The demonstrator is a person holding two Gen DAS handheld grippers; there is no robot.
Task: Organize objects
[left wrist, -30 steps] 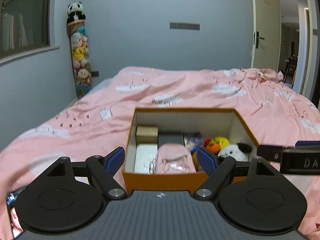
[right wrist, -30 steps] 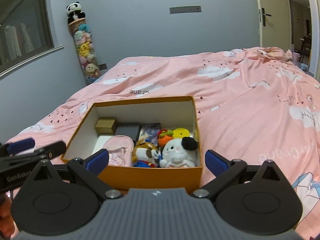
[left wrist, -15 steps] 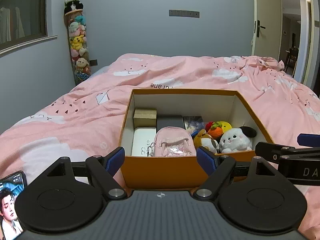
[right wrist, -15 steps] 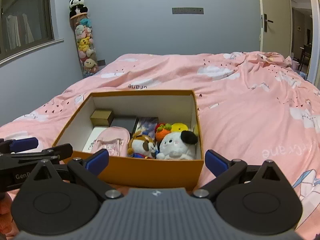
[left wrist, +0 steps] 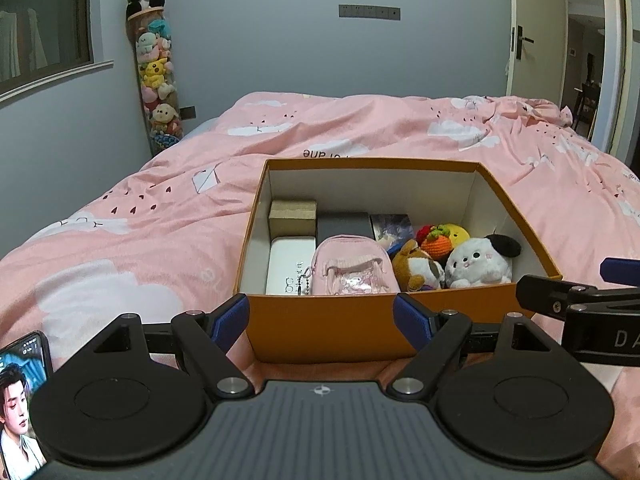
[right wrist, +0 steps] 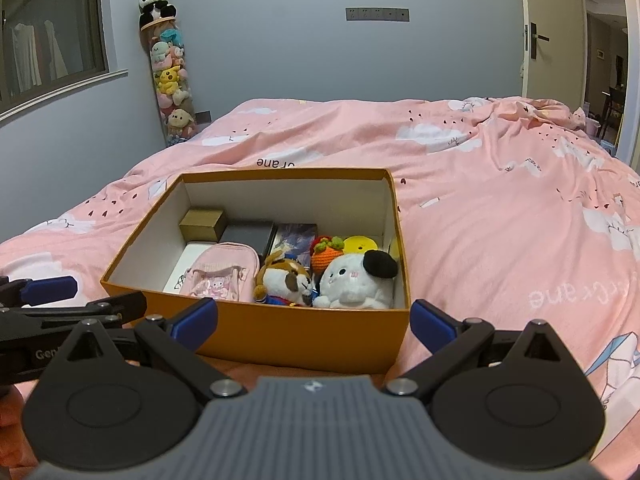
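An orange cardboard box (left wrist: 328, 320) (right wrist: 304, 336) sits open on the pink bed. It holds a pink mini backpack (left wrist: 350, 266) (right wrist: 222, 270), a white case (left wrist: 286, 264), a tan box (left wrist: 293, 214), a dark box (left wrist: 344, 224), a brown plush dog (right wrist: 286, 278), a white plush (left wrist: 480, 262) (right wrist: 354, 280) and an orange crochet toy (left wrist: 438, 244). My left gripper (left wrist: 322, 316) is open and empty, just short of the box's near wall. My right gripper (right wrist: 314, 320) is open and empty, at the same wall.
The pink bedspread (right wrist: 500, 200) covers the whole bed. A phone (left wrist: 22, 392) lies at the near left. A tall tube of plush toys (left wrist: 156, 80) stands by the far wall. A door (right wrist: 554, 32) is at the right.
Both grippers have drawn back and risen slightly, so the box sits lower in view with its inside better shown. The phone has come into view at the left.
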